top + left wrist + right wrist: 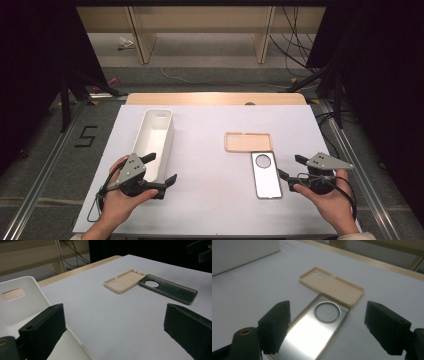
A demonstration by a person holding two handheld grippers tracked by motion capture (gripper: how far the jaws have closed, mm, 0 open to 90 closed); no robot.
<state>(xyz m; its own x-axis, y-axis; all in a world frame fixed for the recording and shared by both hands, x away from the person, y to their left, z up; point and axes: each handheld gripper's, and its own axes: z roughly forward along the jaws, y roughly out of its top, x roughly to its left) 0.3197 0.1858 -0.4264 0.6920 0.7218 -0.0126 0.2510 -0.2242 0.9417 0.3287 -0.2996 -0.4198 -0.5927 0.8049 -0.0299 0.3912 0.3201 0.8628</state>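
A long white bin (pixel 156 131) stands on the left of the table. To the right lie a beige phone case (pixel 248 141) and, touching its near edge, a dark case with a round camera hole (pixel 265 174). My left gripper (pixel 161 168) is open at the bin's near right corner. In the left gripper view the bin (pixel 20 300) has its wall just inside the left jaw of that gripper (pixel 115 327). My right gripper (pixel 291 167) is open just right of the dark case. The right gripper view has its jaws (pixel 330 327) either side of the dark case (pixel 312 327), with the beige case (pixel 332 285) beyond.
A white sheet (pixel 210 200) covers the table, with a wooden strip (pixel 215 98) along the far edge. Metal rails run down both sides. On the floor are a "5" mark (pixel 86 136) at the left and cables (pixel 295 50) behind.
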